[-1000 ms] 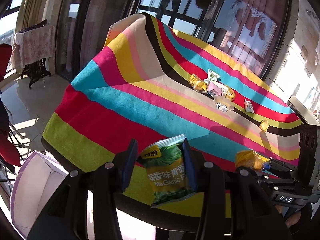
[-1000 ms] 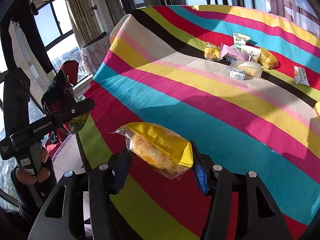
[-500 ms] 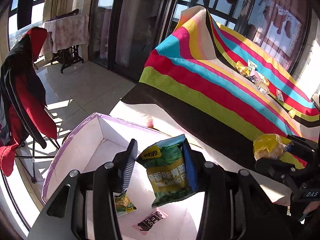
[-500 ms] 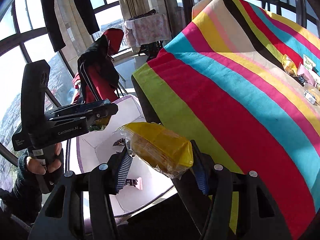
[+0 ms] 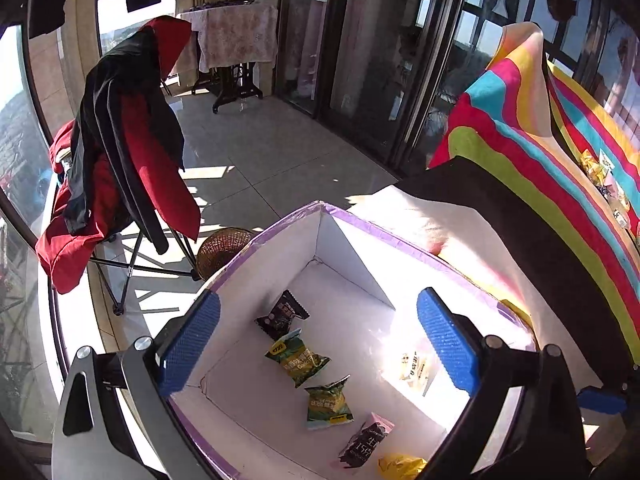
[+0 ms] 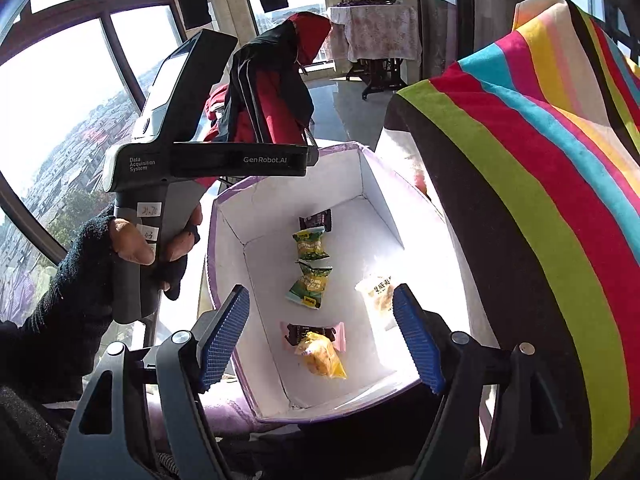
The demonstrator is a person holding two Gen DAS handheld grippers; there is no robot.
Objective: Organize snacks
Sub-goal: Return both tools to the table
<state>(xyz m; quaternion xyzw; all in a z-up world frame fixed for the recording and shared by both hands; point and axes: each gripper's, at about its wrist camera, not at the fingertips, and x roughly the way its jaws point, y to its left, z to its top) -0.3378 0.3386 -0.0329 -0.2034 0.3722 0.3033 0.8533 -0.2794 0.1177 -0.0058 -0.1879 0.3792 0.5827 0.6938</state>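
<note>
A white box with a purple rim (image 5: 280,232) stands on the floor beside the striped table. My left gripper (image 5: 320,344) hangs over it, its jaws opening wide with nothing between the blue pads. Two green snack packets (image 5: 298,358) (image 5: 329,402) lie on the box floor, along with a dark packet (image 5: 282,314), a pink one (image 5: 366,440) and a white one (image 5: 414,364). My right gripper (image 6: 320,338) is also above the box (image 6: 372,184), its jaws opening and empty. A yellow cake packet (image 6: 320,354) rests on the pink packet (image 6: 340,336) below it.
The table under the striped cloth (image 6: 540,200) rises on the right, with more snacks (image 5: 600,168) far along it. A folding chair draped with a red and black jacket (image 5: 120,152) and a wicker basket (image 5: 224,248) stand left of the box. A gloved hand (image 6: 120,240) holds the left gripper's handle.
Both grippers swung from the table to above the box and tilted down. The left let go of the green packet and the right let go of the yellow cake; both now lie in the box.
</note>
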